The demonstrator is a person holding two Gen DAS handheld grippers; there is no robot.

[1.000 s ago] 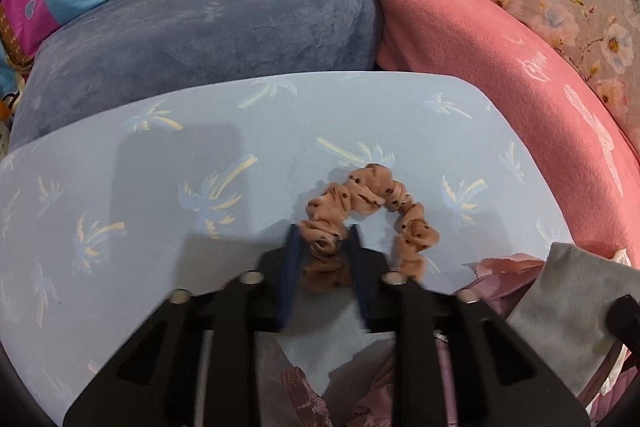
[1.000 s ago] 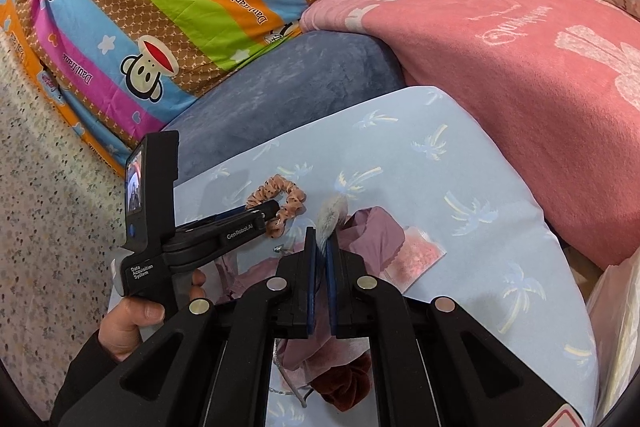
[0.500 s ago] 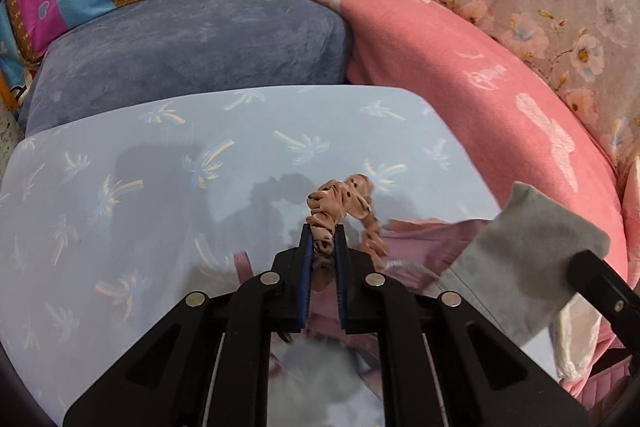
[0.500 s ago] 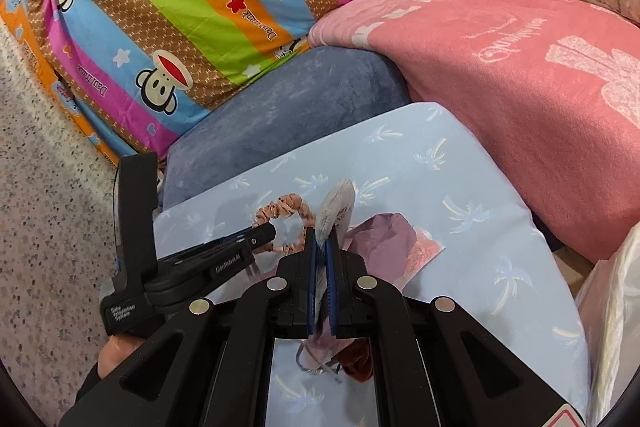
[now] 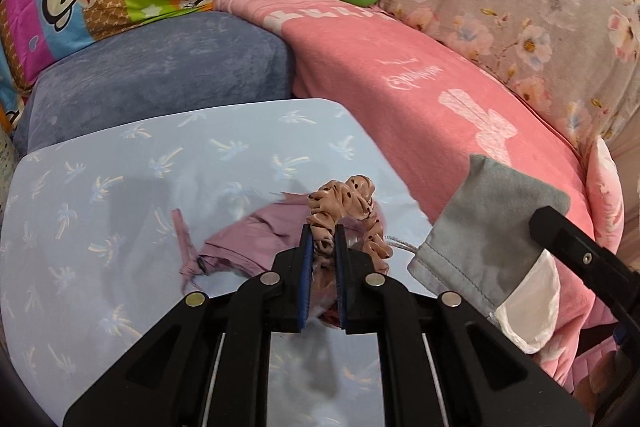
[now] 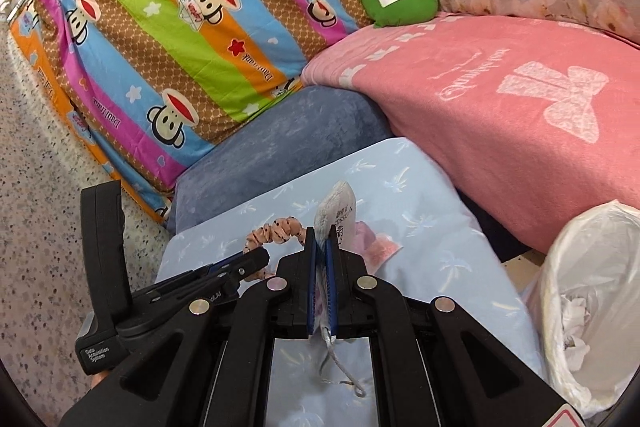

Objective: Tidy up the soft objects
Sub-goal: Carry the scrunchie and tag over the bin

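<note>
Left gripper [image 5: 320,241] pinched on spotted scrunchie [image 5: 347,201], now lifted clear of pale blue cushion [image 5: 120,195]; a second ago resting on it, jaws wider. Right gripper [image 6: 321,247] clamped tight on grey drawstring pouch [image 5: 486,223], likewise raised. Mauve garment [image 5: 244,239] left lying below. Pink blanket [image 6: 500,107] bordering right edge, bagged bin [image 6: 592,291] beyond; open cushion leftward.
</note>
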